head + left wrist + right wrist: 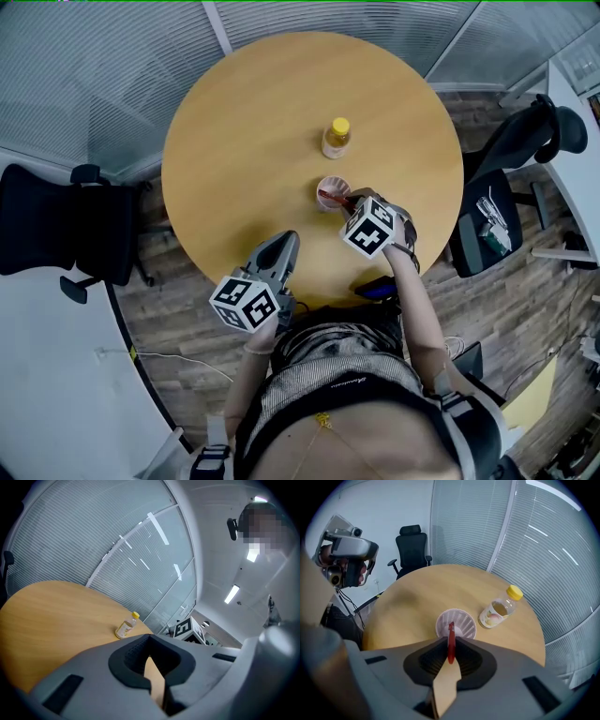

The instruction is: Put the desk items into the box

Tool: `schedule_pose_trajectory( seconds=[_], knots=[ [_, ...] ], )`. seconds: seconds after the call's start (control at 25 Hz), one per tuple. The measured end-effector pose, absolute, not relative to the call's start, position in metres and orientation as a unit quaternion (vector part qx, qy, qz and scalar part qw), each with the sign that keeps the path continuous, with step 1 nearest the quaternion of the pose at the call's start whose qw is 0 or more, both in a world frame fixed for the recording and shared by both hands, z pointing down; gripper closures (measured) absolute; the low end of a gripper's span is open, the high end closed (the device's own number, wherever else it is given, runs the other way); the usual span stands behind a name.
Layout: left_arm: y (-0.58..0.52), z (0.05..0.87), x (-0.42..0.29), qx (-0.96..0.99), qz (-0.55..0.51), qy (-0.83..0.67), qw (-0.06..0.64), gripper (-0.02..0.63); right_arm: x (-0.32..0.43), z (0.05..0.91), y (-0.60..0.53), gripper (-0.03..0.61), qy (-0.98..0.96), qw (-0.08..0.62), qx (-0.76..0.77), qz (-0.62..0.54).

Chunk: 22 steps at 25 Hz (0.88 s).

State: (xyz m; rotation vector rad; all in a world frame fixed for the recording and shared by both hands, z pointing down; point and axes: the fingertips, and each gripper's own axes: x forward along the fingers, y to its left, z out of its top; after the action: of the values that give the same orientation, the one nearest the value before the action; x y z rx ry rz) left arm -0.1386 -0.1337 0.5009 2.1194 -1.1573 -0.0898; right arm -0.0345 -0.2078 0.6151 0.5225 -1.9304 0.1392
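Observation:
A small white ribbed basket stands near the middle of the round wooden table. My right gripper is shut on a thin red stick-like item, whose tip hangs over the basket's open top. Beyond the basket, a clear bottle with a yellow cap stands upright. My left gripper hovers over the table's near edge, shut with nothing between its jaws. No box is in view.
Black office chairs stand left and right of the table. A dark blue object sits at the near table edge by my right arm. Glass walls with blinds close the far side.

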Motion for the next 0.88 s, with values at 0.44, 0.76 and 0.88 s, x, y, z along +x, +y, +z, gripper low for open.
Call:
schedule_pose_trajectory(
  seconds=[0.44,0.76,0.88],
  knots=[
    [-0.134,0.502,-0.139,0.818,-0.036,-0.450,0.357,0.612,-0.044,0.623,-0.213,0.518,-0.819,0.527,0.220,0.055],
    [-0.133,0.499,-0.137,0.820,-0.035,-0.447,0.354,0.612,-0.048,0.613,-0.212,0.517,-0.846,0.471,0.234,0.084],
    [-0.132,0.500,-0.135,0.822,-0.034,-0.446,0.354,0.612,-0.044,0.610,-0.210,0.517,-0.851,0.459,0.238,0.089]
  ],
)
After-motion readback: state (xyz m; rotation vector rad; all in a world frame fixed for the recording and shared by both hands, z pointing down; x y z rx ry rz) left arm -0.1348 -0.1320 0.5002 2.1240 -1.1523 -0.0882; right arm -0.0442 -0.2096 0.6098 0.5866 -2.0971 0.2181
